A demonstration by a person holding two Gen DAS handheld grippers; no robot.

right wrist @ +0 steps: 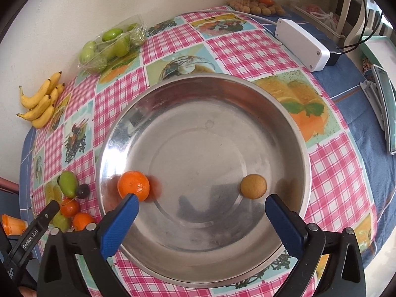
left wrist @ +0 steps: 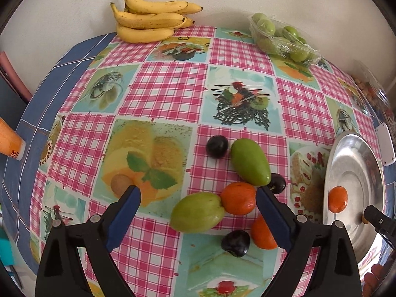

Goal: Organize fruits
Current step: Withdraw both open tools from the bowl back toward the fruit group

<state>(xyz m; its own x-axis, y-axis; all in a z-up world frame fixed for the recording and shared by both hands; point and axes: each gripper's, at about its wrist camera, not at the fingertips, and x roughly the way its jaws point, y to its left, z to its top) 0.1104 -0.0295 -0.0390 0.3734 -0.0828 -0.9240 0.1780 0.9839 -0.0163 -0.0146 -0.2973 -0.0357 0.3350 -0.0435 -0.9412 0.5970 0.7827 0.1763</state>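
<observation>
Now | right gripper (right wrist: 201, 201) jaws wide, empty | above bowl (right wrist: 294, 128) rim.

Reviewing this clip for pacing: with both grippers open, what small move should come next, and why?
Probably lower the left gripper onto the pale green fruit lying between its open fingers and close. Both grippers are empty; the metal bowl holds only an orange and a small tan fruit, while a cluster of loose fruit lies on the tablecloth.

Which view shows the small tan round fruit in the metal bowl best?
The right wrist view: the tan fruit lies unobstructed inside the metal bowl. In the left wrist view only a sliver shows, behind the other gripper.
</observation>
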